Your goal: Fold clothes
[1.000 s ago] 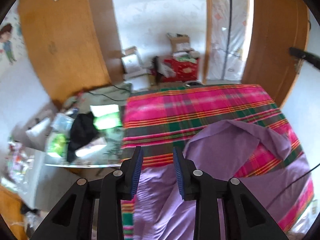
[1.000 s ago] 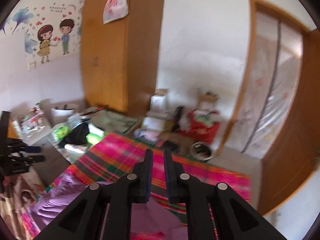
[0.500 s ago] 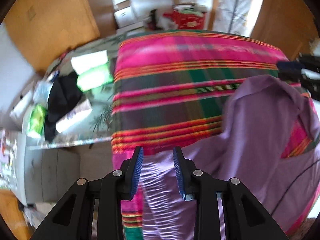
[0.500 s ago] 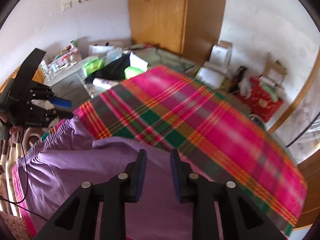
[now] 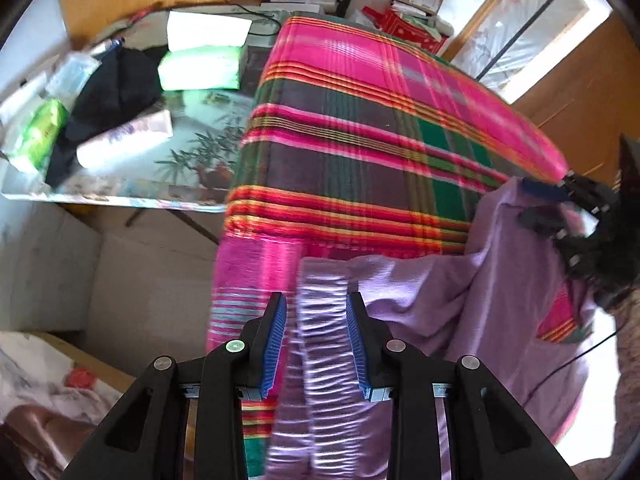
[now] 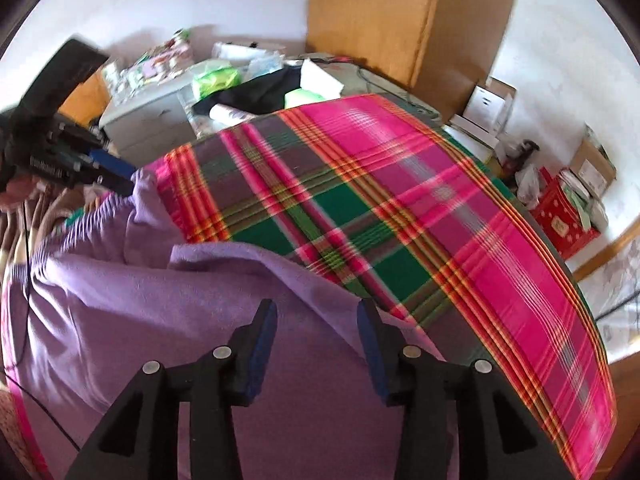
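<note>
Left hand-held gripper (image 5: 316, 344): jaws apart, straddling ribbed waistband (image 5: 320, 320), nothing clamped. Right hand-held gripper (image 6: 316, 344): spread wide, empty, over folded edge. Purple garment (image 6: 120, 312): crumpled across the plaid bed (image 6: 400, 200), long axis running between both grippers.

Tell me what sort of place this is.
Probably a lived-in bedroom: a purple garment lies on a plaid-covered bed, with a wooden wardrobe behind and a cluttered side table alongside.
</note>
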Demonstrator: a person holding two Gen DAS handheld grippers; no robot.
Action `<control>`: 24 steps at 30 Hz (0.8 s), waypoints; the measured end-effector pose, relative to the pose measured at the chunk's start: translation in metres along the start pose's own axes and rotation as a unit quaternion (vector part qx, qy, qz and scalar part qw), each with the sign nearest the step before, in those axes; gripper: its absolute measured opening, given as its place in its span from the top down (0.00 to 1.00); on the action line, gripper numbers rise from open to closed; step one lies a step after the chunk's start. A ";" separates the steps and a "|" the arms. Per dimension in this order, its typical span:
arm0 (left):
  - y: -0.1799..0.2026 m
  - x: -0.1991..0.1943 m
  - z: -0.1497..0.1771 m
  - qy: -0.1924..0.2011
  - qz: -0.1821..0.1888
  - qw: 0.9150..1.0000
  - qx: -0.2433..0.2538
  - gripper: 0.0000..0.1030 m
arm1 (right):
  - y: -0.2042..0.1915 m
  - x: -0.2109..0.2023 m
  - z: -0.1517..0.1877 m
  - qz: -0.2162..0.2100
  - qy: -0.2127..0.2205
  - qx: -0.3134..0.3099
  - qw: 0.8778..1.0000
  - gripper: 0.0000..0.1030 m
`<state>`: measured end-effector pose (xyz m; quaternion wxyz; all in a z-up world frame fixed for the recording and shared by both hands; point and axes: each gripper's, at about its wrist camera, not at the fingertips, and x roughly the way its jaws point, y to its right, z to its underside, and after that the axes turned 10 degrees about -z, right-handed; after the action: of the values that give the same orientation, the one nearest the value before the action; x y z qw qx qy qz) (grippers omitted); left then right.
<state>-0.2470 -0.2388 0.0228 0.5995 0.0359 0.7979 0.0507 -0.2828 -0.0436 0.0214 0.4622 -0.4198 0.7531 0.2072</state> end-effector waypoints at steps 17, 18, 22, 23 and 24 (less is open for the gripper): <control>0.016 0.001 -0.009 0.062 -0.052 0.996 0.030 0.62 | -0.001 0.021 -0.010 0.035 -0.002 -0.030 0.999 0.58; 0.022 -0.002 -0.007 0.081 -0.064 0.994 0.047 0.61 | -0.001 0.023 -0.012 0.038 -0.006 -0.032 0.999 0.58; 0.035 -0.009 -0.003 0.121 -0.074 0.985 0.098 0.56 | -0.006 0.034 -0.011 0.048 -0.024 -0.057 0.997 0.58; 0.038 -0.007 -0.003 0.122 -0.075 0.983 0.112 0.56 | -0.008 0.035 -0.011 0.050 -0.025 -0.062 0.997 0.58; 0.042 -0.005 -0.002 0.120 -0.078 0.981 0.131 0.56 | -0.008 0.036 -0.012 0.050 -0.025 -0.067 0.996 0.58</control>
<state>-0.2475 -0.1977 0.0330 0.4921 0.0457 0.8639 -0.0970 -0.2903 -0.0726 -0.0034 0.4403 -0.4063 0.7459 0.2909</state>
